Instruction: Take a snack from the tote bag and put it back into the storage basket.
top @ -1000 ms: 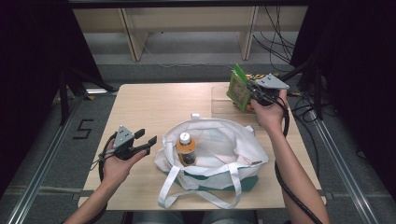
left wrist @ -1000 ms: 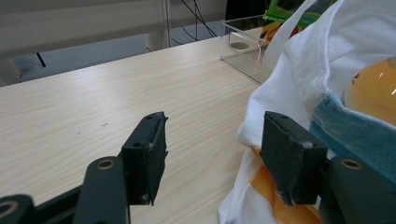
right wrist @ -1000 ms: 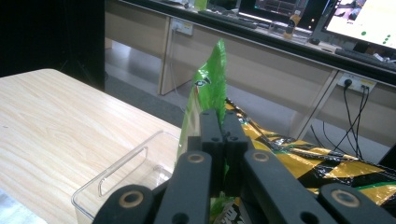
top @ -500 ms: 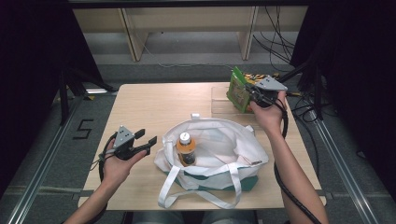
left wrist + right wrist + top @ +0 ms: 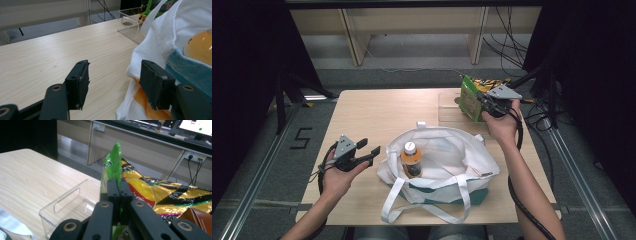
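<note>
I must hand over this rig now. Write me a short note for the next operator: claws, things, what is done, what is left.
Right claw: shut on the green snack bag, held above the clear box at the table's far right.
Left claw: open, holding nothing, beside the white tote bag.
Done: orange-capped bottle stands inside the tote.
Left: probably carry the snack bag to the tote and release it. A yellow-and-red packet lies behind the clear box.

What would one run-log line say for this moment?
right gripper: shut on green snack packet, above clear bin | left gripper: open, beside white tote bag | bottle: inside bag
</note>
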Action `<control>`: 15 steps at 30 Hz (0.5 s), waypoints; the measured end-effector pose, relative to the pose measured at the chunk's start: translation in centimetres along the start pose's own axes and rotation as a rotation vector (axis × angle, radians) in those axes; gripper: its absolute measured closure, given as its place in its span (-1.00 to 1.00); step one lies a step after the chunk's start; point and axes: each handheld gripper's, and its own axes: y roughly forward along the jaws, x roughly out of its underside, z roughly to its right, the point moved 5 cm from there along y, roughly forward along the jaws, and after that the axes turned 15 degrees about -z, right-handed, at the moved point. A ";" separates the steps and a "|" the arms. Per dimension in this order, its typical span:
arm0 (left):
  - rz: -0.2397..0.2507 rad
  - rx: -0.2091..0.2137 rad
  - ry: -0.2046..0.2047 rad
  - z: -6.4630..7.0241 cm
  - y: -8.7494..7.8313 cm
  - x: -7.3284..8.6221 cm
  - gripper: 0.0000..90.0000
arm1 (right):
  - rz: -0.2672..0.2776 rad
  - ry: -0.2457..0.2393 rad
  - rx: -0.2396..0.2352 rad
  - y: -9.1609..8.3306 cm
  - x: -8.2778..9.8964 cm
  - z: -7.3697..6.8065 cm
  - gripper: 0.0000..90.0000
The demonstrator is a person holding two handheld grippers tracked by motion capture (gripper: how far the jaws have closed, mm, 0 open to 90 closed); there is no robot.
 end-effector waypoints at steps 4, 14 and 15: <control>0.002 0.001 0.011 0.0 0.0 0.0 -0.11 | -0.009 0.000 -0.003 0.0 0.3 0.2 1.00; 0.005 -0.001 -0.001 -0.1 -0.1 0.0 -0.11 | -0.010 -0.001 -0.006 0.0 0.2 0.4 1.00; 0.005 0.000 -0.002 -0.1 -0.1 0.0 -0.11 | -0.013 0.000 -0.008 0.0 0.2 0.4 1.00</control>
